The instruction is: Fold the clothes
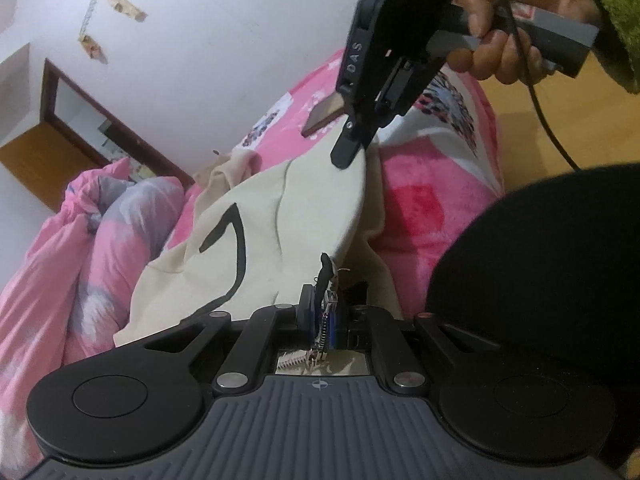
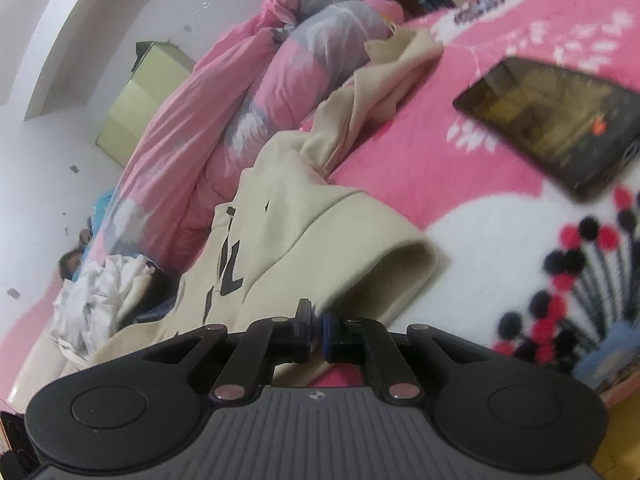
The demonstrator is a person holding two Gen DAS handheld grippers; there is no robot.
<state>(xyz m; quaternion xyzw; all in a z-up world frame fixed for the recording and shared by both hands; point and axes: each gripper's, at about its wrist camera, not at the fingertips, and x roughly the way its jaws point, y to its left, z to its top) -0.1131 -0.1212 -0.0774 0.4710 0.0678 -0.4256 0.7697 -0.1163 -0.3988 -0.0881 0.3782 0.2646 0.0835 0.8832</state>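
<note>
Two grippers are pinching one cream top [image 1: 248, 232], and I can see both from my screens. My left gripper [image 1: 326, 276] is clenched on the cloth at about six o'clock in the left view, with the top rising up from it. My right gripper [image 1: 348, 152] sits near one o'clock in that same view, and its tips bite the top's edge there. A hand [image 1: 500, 40] with a green sleeve [image 1: 604, 12] holds its handle. In the right view the right gripper [image 2: 316, 328] is closed tight on a fold of the top [image 2: 304, 248] near six o'clock. The top has black marks [image 1: 228, 248] on it. It is lifted between the two grippers, and the rest of it trails over a pink bed [image 2: 420, 168]. A dark tablet [image 2: 560, 128] lies flat on the bed at two o'clock in the right view, apart from the top. A pink and grey quilt [image 2: 240, 100] is bunched up at eleven o'clock, just beside the top. Some white cloth [image 2: 100, 292] lies at eight o'clock.
</note>
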